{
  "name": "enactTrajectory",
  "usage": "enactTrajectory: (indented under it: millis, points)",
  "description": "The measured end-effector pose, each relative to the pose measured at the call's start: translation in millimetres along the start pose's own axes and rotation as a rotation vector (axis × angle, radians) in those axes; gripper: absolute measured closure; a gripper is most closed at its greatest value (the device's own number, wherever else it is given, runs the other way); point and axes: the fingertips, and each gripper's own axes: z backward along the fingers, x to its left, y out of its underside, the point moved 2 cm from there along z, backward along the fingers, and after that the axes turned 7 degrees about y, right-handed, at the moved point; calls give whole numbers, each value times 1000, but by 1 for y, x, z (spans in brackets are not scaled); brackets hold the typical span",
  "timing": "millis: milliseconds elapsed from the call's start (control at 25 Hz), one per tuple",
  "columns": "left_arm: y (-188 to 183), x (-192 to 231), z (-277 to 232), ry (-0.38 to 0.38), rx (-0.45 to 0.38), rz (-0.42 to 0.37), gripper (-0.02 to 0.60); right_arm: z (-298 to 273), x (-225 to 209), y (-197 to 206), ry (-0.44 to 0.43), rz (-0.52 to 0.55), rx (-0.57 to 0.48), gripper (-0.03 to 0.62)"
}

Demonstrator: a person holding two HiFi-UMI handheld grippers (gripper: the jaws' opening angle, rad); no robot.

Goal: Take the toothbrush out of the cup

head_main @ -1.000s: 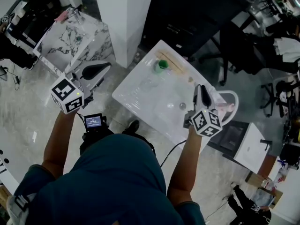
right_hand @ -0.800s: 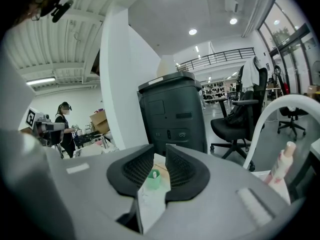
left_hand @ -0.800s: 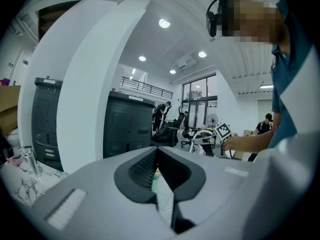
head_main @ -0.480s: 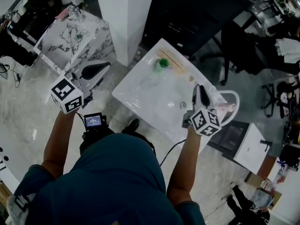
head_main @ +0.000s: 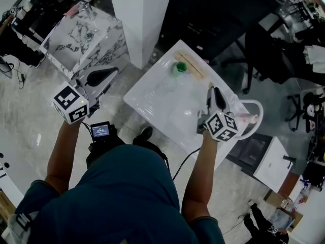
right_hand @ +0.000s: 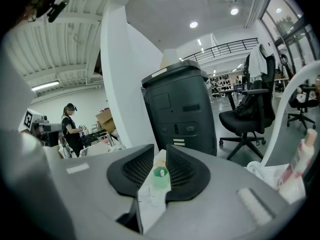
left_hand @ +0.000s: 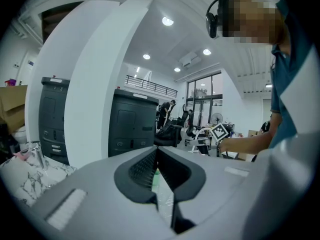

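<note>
Toothbrush [right_hand: 160, 172] stands in the green cup [right_hand: 160, 180], well beyond our right gripper [right_hand: 160, 152], whose jaws are spread and empty. In the left gripper view, our left gripper [left_hand: 156, 151] is pressed together on nothing. From the head view, both forearms reach forward. The right is over the white table [head_main: 152, 98], with the cup near its far edge, and the left is off the table's side.

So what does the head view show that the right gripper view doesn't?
Head view only: the person's teal shirt, the small lit screen at the waist, and the right gripper's own marker cube. Right gripper view only: the ceiling lights and the balcony railing. Both: the right gripper, jaws apart with nothing held, pointing toward the green cup at the far end of the white table, beside the white pillar.
</note>
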Motion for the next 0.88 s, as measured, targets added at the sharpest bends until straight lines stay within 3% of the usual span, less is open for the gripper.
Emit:
enactTrajectory:
  millis: [520,880]
  points:
    - [19,2,25,-80,30,43,581,-60,18,35,-101,-11,109,513]
    - [28,1,29,-101,45,63,582,-100,18,64,-111,-14,200,500]
